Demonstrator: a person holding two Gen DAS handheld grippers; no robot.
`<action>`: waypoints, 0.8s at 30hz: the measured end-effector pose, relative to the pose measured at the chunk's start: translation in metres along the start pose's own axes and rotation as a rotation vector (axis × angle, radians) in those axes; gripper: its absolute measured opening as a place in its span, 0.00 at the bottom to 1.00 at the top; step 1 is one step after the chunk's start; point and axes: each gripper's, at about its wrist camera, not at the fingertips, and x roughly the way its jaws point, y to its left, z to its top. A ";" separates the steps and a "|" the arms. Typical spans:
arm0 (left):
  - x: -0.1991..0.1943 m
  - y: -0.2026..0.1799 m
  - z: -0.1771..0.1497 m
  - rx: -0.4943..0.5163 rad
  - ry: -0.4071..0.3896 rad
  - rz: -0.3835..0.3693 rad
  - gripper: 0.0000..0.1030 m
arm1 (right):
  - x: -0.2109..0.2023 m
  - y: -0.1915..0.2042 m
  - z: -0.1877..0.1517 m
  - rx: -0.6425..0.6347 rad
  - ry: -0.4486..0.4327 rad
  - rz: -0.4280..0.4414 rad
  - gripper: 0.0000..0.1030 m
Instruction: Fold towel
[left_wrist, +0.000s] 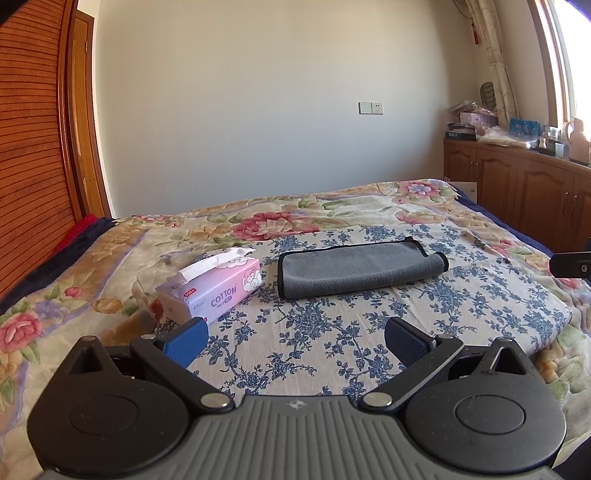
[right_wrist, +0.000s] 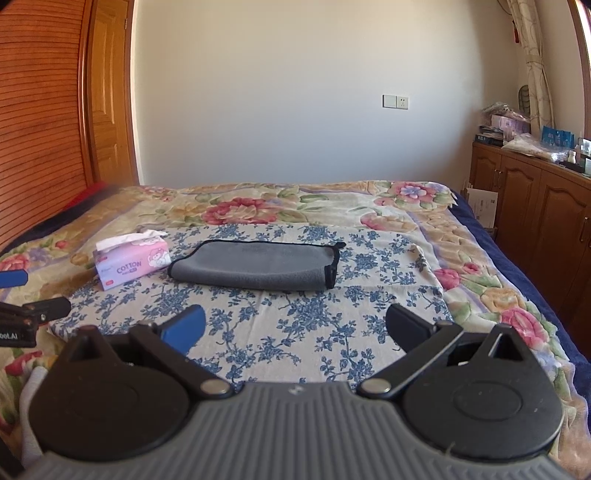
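Observation:
A grey towel (left_wrist: 354, 271) with a black hem lies folded into a long strip on a blue-flowered cloth (left_wrist: 314, 332) spread over the bed. In the right wrist view the grey towel (right_wrist: 258, 264) sits straight ahead. My left gripper (left_wrist: 295, 341) hovers open well short of the towel, nothing between its fingers. My right gripper (right_wrist: 295, 328) is also open and empty, back from the towel's near edge. Each gripper's side shows at the edge of the other's view.
A pink tissue box (left_wrist: 212, 290) stands left of the towel, also seen as the tissue box (right_wrist: 131, 264) in the right wrist view. A floral quilt (right_wrist: 258, 206) covers the bed. Wooden cabinets (right_wrist: 532, 192) line the right wall, a wooden headboard (left_wrist: 29, 147) the left.

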 end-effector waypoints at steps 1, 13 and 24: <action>0.000 -0.001 -0.001 0.004 -0.002 0.001 1.00 | 0.001 -0.001 -0.001 0.005 0.000 0.001 1.00; 0.006 0.003 -0.003 -0.005 -0.050 0.022 1.00 | 0.003 -0.002 -0.004 0.017 -0.029 -0.017 1.00; 0.000 0.014 0.003 -0.029 -0.093 0.061 1.00 | -0.002 -0.005 -0.003 0.031 -0.082 -0.030 1.00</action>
